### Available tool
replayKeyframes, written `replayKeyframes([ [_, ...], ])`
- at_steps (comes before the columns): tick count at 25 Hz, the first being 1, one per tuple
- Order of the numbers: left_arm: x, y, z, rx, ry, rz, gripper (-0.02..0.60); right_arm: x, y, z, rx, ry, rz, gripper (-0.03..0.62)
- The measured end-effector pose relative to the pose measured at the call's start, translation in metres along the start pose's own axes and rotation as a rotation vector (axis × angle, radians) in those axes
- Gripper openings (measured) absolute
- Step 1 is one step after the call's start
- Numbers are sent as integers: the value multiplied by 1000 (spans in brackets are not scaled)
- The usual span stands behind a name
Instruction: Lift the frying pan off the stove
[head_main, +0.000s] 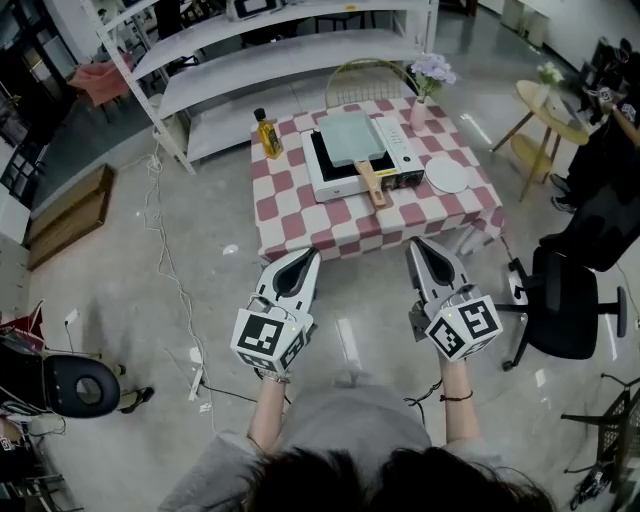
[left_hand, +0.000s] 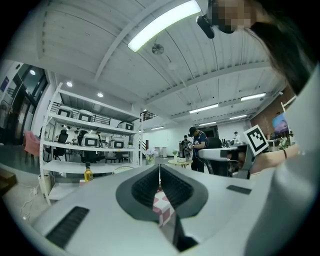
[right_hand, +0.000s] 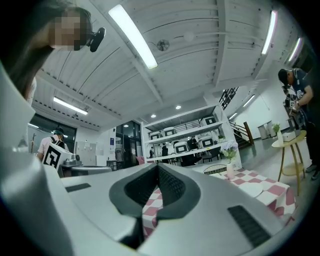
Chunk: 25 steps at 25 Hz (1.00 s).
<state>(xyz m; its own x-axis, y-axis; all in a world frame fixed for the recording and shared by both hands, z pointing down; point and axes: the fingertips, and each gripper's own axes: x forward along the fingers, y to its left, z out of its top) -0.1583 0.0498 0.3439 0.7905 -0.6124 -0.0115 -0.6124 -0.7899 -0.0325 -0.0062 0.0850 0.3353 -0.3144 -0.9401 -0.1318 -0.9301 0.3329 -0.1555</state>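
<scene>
- both grippers hover over open floor on my side of the checkered table (head_main: 290, 205); left gripper (head_main: 306, 257) and right gripper (head_main: 420, 246) have their jaws pressed together on nothing
- in each gripper's own view, left gripper (left_hand: 159, 170) and right gripper (right_hand: 157, 170) show only a thin slit between the pads, with a bit of checkered cloth below
- frying pan (head_main: 350, 138) sits on the white stove (head_main: 398, 150) mid-table; its wooden handle pokes past the stove's front toward me, stopping short of the near table edge
- the near table edge looks free; oil bottle (head_main: 267, 134) stands at the back left, white plate (head_main: 447, 176) just right of the stove, flower vase (head_main: 428, 78) at the back right
- black office chair (head_main: 565, 300) crowds the right side near the table corner; a cable (head_main: 165, 250) trails across the floor on the left
- can't make out what's in the pan; neither gripper view shows it, since the gripper bodies fill the lower half
</scene>
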Motion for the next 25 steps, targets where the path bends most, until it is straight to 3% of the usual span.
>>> replayKeyframes([
  [7,12,-22,-8,-1,1,35,29,0,-16,-6,27,15,58,23],
  [17,14,-17,-11,9,5,86,29,12,-18,-10,55,24,122,23],
  [25,35,-2,-18,13,24,77,29,28,-33,-18,41,41,114,23],
])
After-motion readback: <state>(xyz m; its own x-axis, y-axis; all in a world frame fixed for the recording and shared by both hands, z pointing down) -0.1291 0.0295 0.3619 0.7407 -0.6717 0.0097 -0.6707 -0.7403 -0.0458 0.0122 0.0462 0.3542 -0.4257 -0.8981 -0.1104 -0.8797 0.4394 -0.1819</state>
